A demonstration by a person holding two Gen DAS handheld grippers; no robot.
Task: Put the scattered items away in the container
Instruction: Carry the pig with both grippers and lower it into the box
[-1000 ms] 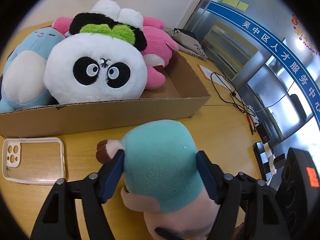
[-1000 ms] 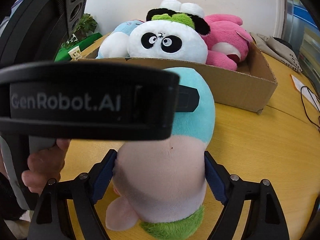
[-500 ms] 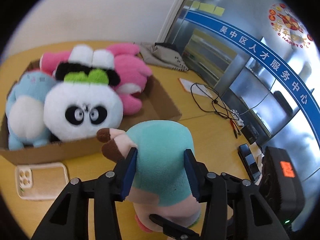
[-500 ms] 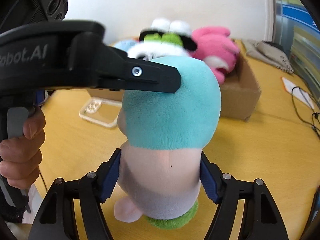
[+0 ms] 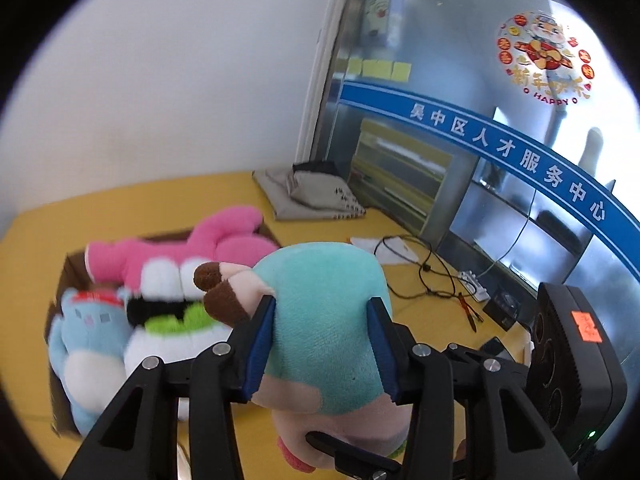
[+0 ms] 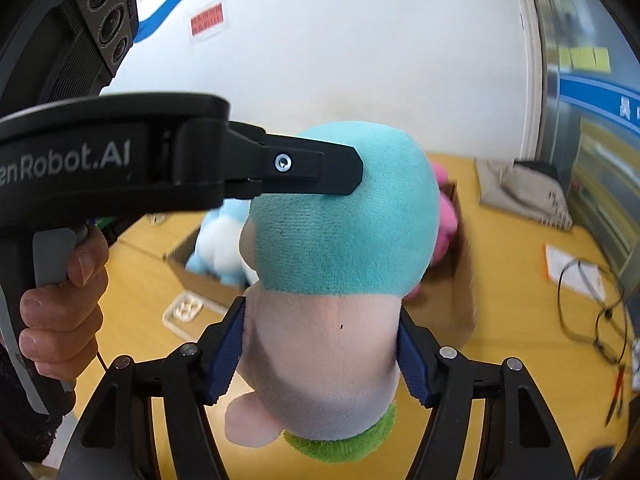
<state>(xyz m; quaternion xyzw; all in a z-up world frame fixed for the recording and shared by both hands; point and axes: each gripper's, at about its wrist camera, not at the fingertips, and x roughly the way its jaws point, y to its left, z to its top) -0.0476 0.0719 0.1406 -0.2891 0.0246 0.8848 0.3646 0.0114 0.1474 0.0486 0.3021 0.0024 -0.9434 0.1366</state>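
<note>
The teal and pink plush toy (image 5: pixel 324 320) is held off the table (image 5: pixel 420 248), in the air just in front of the cardboard box (image 5: pixel 70 268). The left gripper (image 5: pixel 322 344) clamps the teal head, its blue pads (image 5: pixel 260 344) pressed into the fur on both sides. The right gripper (image 6: pixel 320 354) squeezes the pink body lower down, with its pads (image 6: pixel 226 352) dented into the plush; its jaws are closing further on it. A hand (image 6: pixel 64 308) grips the handle of the left gripper in the right wrist view.

To the right of the toy the yellow tabletop lies bare as far as a black cable (image 5: pixel 424 268) and a sheet of paper (image 5: pixel 372 246) near the glass wall (image 5: pixel 480 128). A clear phone case (image 6: pixel 186 312) lies flat on the table just in front of the box. A folded grey cloth (image 5: pixel 312 196) sits at the far edge by the white wall (image 5: pixel 180 80).

The box is open on top and crowded: a panda toy (image 5: pixel 172 328) in the middle, a blue plush (image 5: pixel 86 344) at its left, and a pink plush (image 5: pixel 192 252) behind, reaching the far rim.
</note>
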